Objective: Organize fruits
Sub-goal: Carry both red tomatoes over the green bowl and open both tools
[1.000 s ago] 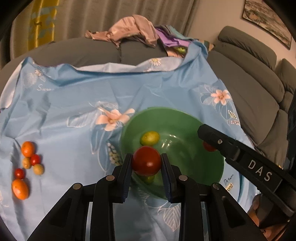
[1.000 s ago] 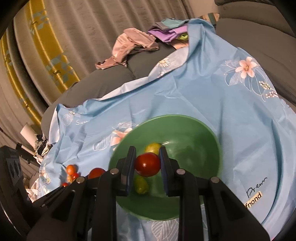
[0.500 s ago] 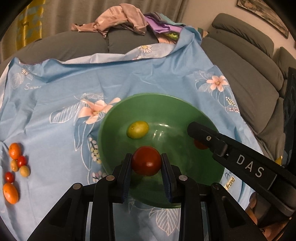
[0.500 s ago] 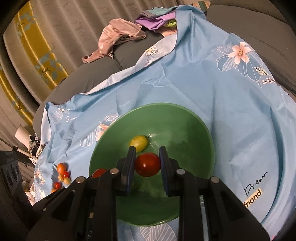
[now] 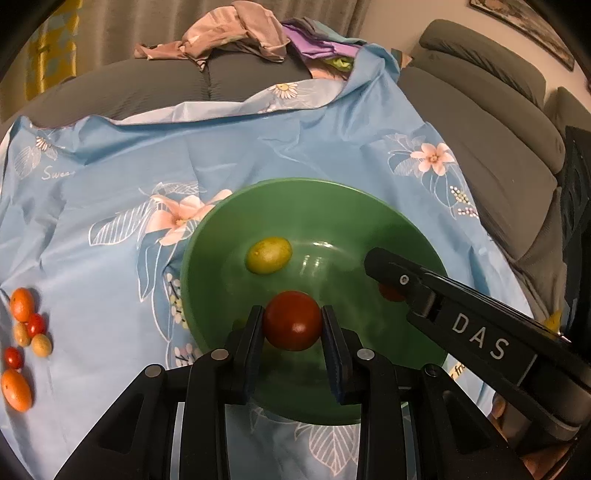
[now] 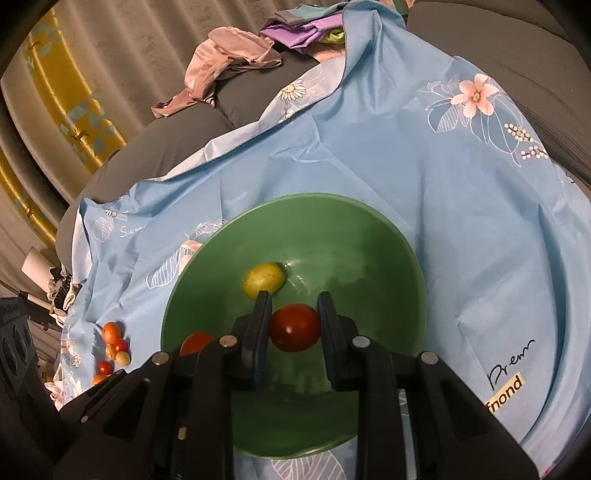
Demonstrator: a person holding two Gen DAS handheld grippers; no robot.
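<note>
A green bowl (image 5: 207, 236) (image 6: 295, 197) sits on a blue flowered cloth and holds one yellow-green fruit (image 5: 268, 254) (image 6: 263, 279). My left gripper (image 5: 291, 315) is shut on a red tomato (image 5: 291, 326) just above the bowl's near side. My right gripper (image 6: 294, 321) is shut on a second red tomato (image 6: 294, 330) over the bowl's middle. In the left wrist view one black finger (image 5: 406, 280) of the right gripper reaches in from the right, with its tomato (image 5: 391, 293) half hidden. The left gripper's tomato (image 6: 195, 341) peeks out at the lower left of the right wrist view.
Several small red, orange and tan fruits (image 5: 22, 332) (image 6: 112, 343) lie on the cloth (image 5: 110, 177) left of the bowl. The cloth covers a grey sofa (image 5: 480, 122). Crumpled clothes (image 5: 229, 33) are heaped at the back.
Both grippers have sunk and come closer over the bowl, which now looks larger. Each keeps its tomato. The yellow-green fruit has not moved.
</note>
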